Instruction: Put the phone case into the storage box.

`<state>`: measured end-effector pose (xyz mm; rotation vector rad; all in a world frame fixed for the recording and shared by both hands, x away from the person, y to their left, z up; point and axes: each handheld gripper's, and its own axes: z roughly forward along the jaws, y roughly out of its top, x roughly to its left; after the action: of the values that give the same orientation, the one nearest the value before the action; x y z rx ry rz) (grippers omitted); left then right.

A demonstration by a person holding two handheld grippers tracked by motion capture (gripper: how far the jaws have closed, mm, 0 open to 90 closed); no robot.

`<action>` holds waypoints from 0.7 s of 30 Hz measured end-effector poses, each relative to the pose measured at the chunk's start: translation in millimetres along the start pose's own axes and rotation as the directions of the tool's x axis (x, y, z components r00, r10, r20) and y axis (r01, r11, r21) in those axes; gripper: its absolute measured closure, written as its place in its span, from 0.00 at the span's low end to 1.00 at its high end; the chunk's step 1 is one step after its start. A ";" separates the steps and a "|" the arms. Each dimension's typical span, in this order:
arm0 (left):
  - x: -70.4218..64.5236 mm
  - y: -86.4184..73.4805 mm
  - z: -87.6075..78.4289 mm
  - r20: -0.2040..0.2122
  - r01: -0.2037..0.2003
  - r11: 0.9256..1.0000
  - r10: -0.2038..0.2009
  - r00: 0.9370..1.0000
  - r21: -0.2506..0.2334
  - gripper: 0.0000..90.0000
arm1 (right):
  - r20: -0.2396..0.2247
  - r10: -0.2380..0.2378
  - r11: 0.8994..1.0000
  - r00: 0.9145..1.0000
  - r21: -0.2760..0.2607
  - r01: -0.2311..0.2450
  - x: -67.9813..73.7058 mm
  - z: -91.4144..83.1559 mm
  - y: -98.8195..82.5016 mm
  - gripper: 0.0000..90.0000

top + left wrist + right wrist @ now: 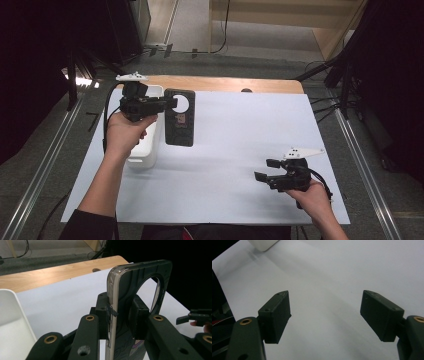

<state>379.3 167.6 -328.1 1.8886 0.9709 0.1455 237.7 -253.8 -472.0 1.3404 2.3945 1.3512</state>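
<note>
High view: left gripper [169, 104] sits at the table's far left, held in the person's left hand [124, 131], jaws pointing to the picture's right. It is clamped on a black phone case [179, 118] near the case's top edge, beside the big round camera cutout. The case hangs flat-side to the camera, long axis running toward the person, lifted off the white table sheet [225, 150]. A white bin [149, 145] stands just left of the case, under the left hand.

Left gripper view: the case [130, 302] stands edge-on between the two pads, both pressing on it, one each side. Clear rim along the edge, dark patterned back, round cutout visible past the right pad. Corner of the white bin [12, 322] at lower left; the wooden table edge [50, 273] runs across the far side. Right gripper [190, 318] shows small at the right edge.

High view, near right: right gripper [265, 169] in the right hand [312, 192], low over the sheet, jaws pointing left, well apart from the case.

Right gripper view: jaws stand wide apart, nothing between them, bare white sheet [332, 290] below. A corner of the white bin [263, 245] sits at the top left.
</note>
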 end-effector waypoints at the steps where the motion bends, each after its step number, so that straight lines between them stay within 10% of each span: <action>1: 1.4 1.2 -0.6 -0.004 0.003 1.000 -0.003 1.000 0.001 0.81 | -0.001 0.003 1.000 1.000 -0.001 -0.003 0.3 -0.2 0.1 0.26; 21: 26.5 31.1 -21.2 -0.079 -0.007 0.999 0.003 0.997 -0.047 0.81 | 0.010 -0.018 1.000 1.000 -0.015 0.018 4.8 -1.8 3.3 0.26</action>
<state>404.4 193.9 -300.0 1.8538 1.0078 0.2454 236.1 -250.8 -467.1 1.3158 2.3788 1.3528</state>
